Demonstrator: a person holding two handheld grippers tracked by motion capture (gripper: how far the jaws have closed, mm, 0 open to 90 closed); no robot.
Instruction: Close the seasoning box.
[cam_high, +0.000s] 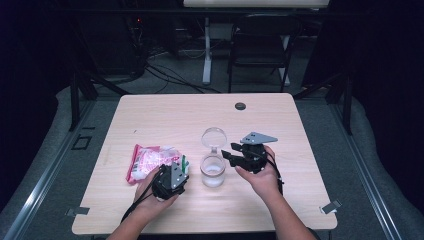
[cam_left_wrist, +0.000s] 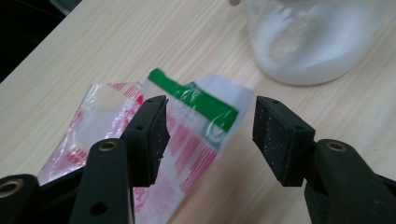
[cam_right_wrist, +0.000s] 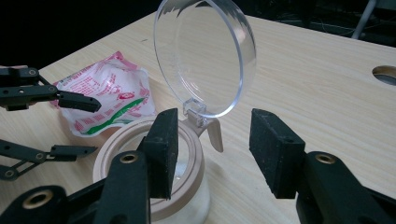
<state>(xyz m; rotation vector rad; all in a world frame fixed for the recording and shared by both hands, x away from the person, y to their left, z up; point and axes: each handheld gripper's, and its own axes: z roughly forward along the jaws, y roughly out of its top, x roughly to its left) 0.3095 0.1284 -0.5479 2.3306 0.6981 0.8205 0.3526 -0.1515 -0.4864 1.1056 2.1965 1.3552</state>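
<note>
Now left claw (cam_high: 167, 176) spread wide at the pink-and-white pouch (cam_high: 150, 161), lying left of the jar (cam_high: 213, 171) on the bench (cam_high: 165, 112), pads not pressing it. Right claw (cam_high: 228, 154) likewise released, just right of the jar, hinged lid (cam_high: 214, 136) standing open on its far side.

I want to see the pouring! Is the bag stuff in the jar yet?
Not yet. Done: the jar has its clear lid flipped up, with white powder already at the bottom. In hand: the left claw is open around the bag's corner, not pinching. Left: grab and pour. The right claw waits open beside the jar.
</note>
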